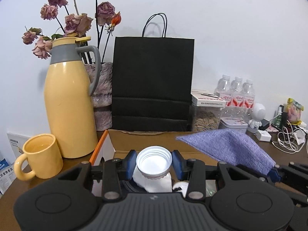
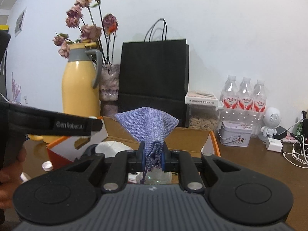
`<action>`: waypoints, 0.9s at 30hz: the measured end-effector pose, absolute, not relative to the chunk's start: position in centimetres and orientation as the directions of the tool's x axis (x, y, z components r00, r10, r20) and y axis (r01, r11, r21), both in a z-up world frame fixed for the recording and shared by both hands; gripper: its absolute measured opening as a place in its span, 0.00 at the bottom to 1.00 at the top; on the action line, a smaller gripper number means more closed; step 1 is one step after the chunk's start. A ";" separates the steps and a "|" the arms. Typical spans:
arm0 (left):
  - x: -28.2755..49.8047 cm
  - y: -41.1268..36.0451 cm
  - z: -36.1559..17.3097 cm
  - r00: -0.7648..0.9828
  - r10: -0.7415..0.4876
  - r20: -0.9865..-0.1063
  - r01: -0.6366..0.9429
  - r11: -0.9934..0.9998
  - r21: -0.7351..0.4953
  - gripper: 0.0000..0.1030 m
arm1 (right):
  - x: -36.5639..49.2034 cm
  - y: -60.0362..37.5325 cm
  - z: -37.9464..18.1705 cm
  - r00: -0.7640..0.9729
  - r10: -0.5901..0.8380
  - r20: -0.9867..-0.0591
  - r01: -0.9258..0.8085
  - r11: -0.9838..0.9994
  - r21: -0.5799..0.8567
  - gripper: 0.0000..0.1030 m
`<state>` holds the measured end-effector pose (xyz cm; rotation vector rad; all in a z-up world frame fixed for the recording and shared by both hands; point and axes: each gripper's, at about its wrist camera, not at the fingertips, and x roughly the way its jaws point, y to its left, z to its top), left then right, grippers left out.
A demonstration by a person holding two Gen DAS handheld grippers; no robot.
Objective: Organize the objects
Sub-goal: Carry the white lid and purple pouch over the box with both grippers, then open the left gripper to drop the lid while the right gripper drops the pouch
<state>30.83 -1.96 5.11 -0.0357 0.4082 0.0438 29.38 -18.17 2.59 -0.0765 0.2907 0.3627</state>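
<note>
My left gripper (image 1: 154,163) is shut on a white plastic lid (image 1: 154,161), its open side facing the camera, held over an open cardboard box (image 1: 154,140) with orange edges. White cloth (image 1: 154,182) lies in the box below it. My right gripper (image 2: 153,156) is shut on the gathered neck of a purple woven pouch (image 2: 147,123), held above the same box (image 2: 192,140). The pouch also shows at the right in the left wrist view (image 1: 227,146). The left gripper's body (image 2: 57,125) crosses the left side of the right wrist view.
A yellow thermos jug (image 1: 69,104), yellow mug (image 1: 40,156), dried roses (image 1: 75,23) and black paper bag (image 1: 152,82) stand behind the box. Water bottles (image 2: 244,98), a seed jar (image 2: 202,115), a tin (image 2: 234,134), a charger and cables (image 2: 296,154) sit right. A small cap (image 2: 46,166) lies left.
</note>
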 end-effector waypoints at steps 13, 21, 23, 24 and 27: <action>36.0 -1.3 3.6 0.889 0.061 -0.454 -0.075 0.997 -0.014 0.38 | 35.2 -18.0 1.0 0.862 0.343 -0.373 -0.361 0.932 0.021 0.14; 36.8 -1.5 3.1 0.884 0.070 -0.462 -0.074 0.997 0.009 0.38 | 36.3 -17.9 0.6 0.844 0.348 -0.409 -0.371 0.928 0.024 0.20; 36.7 -1.6 3.2 0.887 0.075 -0.456 -0.078 0.997 0.011 0.53 | 36.3 -17.9 0.6 0.836 0.354 -0.419 -0.377 0.926 0.029 0.61; 36.6 -1.5 3.2 0.890 0.076 -0.449 -0.080 0.997 0.011 0.76 | 36.2 -17.8 0.6 0.838 0.353 -0.415 -0.379 0.925 0.022 0.73; 36.3 -1.6 3.5 0.901 0.104 -0.422 -0.105 0.994 0.020 1.00 | 35.6 -17.7 0.9 0.860 0.326 -0.393 -0.362 0.932 -0.019 0.96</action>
